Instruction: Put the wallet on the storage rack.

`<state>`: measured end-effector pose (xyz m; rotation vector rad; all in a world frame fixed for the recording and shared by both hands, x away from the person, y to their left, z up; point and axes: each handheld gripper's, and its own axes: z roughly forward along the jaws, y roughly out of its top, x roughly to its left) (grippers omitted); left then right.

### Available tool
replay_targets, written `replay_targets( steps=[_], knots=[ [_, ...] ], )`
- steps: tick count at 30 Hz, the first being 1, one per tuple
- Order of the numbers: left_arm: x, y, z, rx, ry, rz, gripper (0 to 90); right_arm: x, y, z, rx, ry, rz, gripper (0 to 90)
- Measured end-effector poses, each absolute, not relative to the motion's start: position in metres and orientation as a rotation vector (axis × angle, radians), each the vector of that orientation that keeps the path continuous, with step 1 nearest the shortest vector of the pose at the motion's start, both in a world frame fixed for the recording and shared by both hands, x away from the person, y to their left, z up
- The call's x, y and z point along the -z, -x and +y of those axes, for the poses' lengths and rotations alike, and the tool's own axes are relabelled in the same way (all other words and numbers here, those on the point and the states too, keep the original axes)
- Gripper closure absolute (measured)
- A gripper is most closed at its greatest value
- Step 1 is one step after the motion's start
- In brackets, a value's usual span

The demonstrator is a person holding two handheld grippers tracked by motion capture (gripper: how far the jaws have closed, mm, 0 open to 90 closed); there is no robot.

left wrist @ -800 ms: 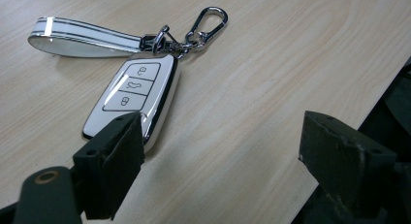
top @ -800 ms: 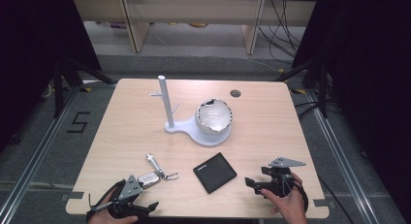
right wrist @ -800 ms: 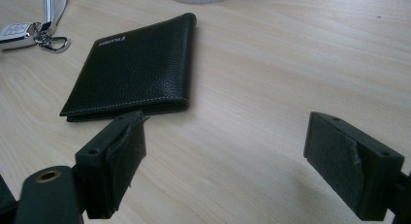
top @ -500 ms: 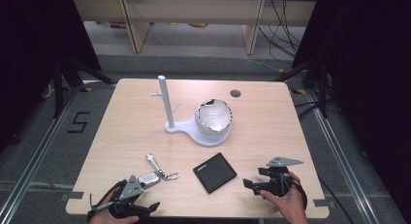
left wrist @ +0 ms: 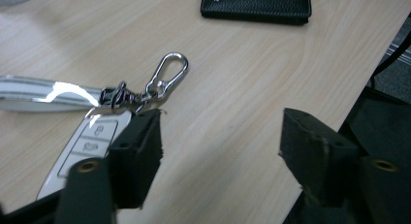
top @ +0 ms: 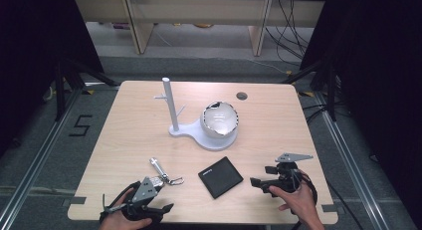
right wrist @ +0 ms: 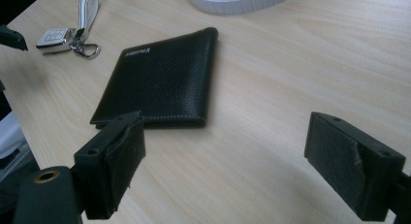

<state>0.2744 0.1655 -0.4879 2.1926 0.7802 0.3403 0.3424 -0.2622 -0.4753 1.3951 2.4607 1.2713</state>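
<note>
A black leather wallet (top: 220, 176) (right wrist: 165, 78) lies flat near the table's front, between my two grippers. A white key fob (left wrist: 87, 141) on a ring with a silver carabiner (left wrist: 167, 76) lies left of it as a key bunch (top: 161, 172). My left gripper (top: 161, 206) (left wrist: 220, 136) is open at the front left edge. Its left jaw stands just short of the fob, and bare wood shows between the jaws. My right gripper (top: 255, 182) (right wrist: 232, 136) is open and points left, its left jaw near the wallet's closest corner.
A white stand (top: 211, 139) with an upright post (top: 170, 103) and a shiny bowl (top: 219, 119) sits mid-table. A round cable hole (top: 242, 96) is at the back. The table's front edge (top: 209, 223) runs just under both hands. Black frame legs flank the table.
The left gripper has crept slightly to the right along the front edge, near the keys. The right gripper has barely shifted. Wallet, keys and stand have not moved.
</note>
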Motion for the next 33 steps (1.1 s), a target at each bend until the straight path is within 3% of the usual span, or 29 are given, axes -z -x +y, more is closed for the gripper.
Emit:
replay_targets(
  steps=[4,5,7,12,19,33],
  knots=[
    [0.487,-0.280,0.156,-0.353,-2.222,0.752,54.5,0.474,-0.350,-0.261,-1.292,-1.341,2.490,22.9],
    [0.487,-0.282,0.152,-0.352,-2.229,0.748,54.5,0.473,-0.352,-0.260,-1.302,-1.331,2.496,24.8],
    [0.487,-0.286,0.141,-0.348,-2.268,0.714,65.8,0.469,-0.357,-0.256,-1.261,-1.349,2.508,22.9],
    [0.488,-0.294,0.124,-0.331,-2.291,0.665,79.4,0.470,-0.366,-0.246,-1.245,-1.382,2.567,25.2],
    [0.491,-0.310,0.098,-0.289,-2.311,0.647,84.6,0.474,-0.383,-0.235,-1.207,-1.341,2.621,27.4],
    [0.497,-0.323,0.070,-0.240,-2.339,0.631,85.6,0.483,-0.402,-0.214,-1.168,-1.356,2.706,31.3]
  ],
)
